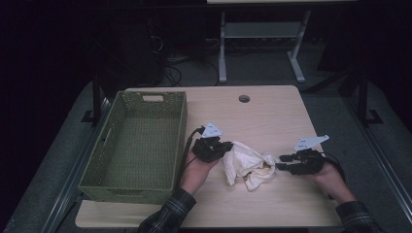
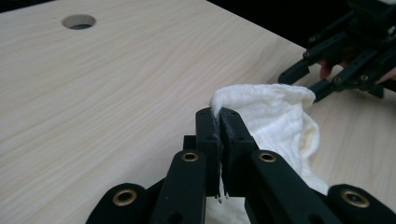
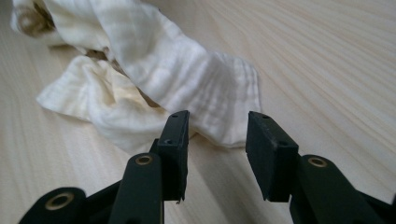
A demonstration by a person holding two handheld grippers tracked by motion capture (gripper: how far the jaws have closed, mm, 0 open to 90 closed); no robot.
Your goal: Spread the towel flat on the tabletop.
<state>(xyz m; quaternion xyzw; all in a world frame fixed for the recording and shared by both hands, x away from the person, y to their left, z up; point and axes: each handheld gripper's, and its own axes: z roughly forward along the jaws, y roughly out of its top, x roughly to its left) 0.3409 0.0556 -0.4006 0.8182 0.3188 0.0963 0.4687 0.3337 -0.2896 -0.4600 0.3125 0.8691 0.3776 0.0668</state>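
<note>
While the left gripper clamps 1 cloth corner, advance the right gripper, jaws apart, onto the near hem before pinching; avoid scraping the table.

A light wood-grain table is seen under dim light, with a round cable hole cut near its far edge. A green woven basket with a slotted handle is set along the table's left side. Grey carpeted floor is seen beyond the table, where the white legs of a second desk are planted. A tangle of dark cables is left on the floor to the left of those legs. The far corners of the room are lost in shadow.
</note>
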